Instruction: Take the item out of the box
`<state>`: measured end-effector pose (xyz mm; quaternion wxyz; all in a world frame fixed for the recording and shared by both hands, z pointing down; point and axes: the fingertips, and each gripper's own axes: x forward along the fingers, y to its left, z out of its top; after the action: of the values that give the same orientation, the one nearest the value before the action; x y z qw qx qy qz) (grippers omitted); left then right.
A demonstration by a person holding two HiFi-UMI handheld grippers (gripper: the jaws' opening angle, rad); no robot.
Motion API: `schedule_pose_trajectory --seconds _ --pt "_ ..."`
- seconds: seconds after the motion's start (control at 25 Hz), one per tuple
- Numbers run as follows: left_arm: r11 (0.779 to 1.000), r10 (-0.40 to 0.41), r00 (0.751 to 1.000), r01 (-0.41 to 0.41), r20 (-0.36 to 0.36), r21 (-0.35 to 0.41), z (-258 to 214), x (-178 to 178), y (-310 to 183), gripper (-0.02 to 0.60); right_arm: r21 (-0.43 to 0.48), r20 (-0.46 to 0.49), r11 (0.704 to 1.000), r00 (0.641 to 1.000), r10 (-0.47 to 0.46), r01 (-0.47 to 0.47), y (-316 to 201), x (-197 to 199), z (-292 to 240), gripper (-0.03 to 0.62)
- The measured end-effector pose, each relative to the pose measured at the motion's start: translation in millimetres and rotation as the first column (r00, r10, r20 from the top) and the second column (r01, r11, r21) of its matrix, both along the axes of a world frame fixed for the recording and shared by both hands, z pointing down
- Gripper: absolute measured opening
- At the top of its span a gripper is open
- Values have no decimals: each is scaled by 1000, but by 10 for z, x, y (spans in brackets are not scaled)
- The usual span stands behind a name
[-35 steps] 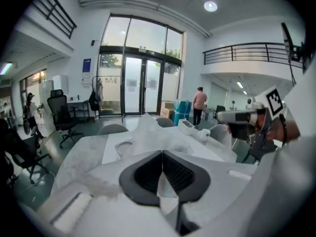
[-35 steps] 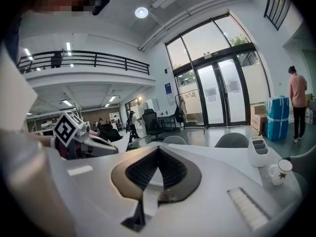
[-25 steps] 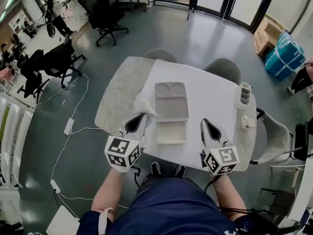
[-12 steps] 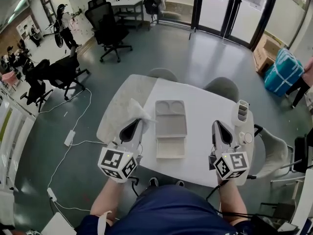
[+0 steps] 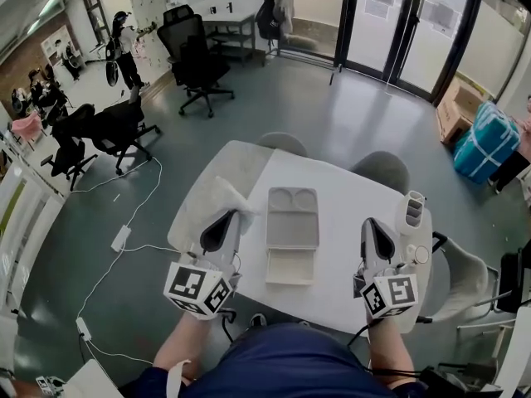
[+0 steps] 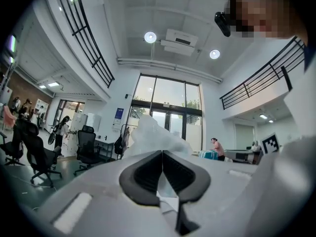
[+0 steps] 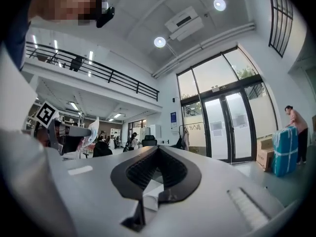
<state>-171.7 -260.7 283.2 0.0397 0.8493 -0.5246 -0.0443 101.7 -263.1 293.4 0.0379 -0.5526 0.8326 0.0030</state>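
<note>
The open grey box (image 5: 292, 219) lies flat in the middle of the white table (image 5: 348, 196), its lid with two round hollows on the far side. My left gripper (image 5: 230, 215) hovers left of the box, shut on a crumpled white translucent bag (image 5: 221, 195). In the left gripper view the bag (image 6: 154, 138) bulges up beyond the closed left gripper (image 6: 162, 156). My right gripper (image 5: 371, 225) is right of the box, shut with nothing in it. In the right gripper view the right gripper (image 7: 157, 151) points level into the room.
A white container (image 5: 412, 209) and a small round object (image 5: 421, 254) stand at the table's right edge. Two grey chairs (image 5: 282, 143) sit at the far side. Black office chairs (image 5: 199, 65) and floor cables (image 5: 124, 237) are to the left.
Both grippers have drawn apart from the box: the left one moved left with the white bag, the right one moved right. The head view has tilted up, so the table sits lower in it.
</note>
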Motion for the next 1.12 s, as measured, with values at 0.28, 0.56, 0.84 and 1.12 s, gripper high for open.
schedule_pose_trajectory --seconds 0.28,0.56,0.84,1.12 --pt "998 -50 999 50 7 23 -36 -117 -33 5 3 38 1000 999 -11 11 -73 -21 12 2" --pt "998 -64 998 64 9 -10 162 -146 -71 5 -9 44 999 999 -32 32 -85 -134 157 2" --pt "996 -83 996 84 -11 24 168 -171 -70 5 16 33 999 999 -42 42 -88 -142 174 2" --pt "996 -93 996 93 -19 -4 169 -241 -94 5 -8 28 999 999 -39 39 -95 -194 129 2"
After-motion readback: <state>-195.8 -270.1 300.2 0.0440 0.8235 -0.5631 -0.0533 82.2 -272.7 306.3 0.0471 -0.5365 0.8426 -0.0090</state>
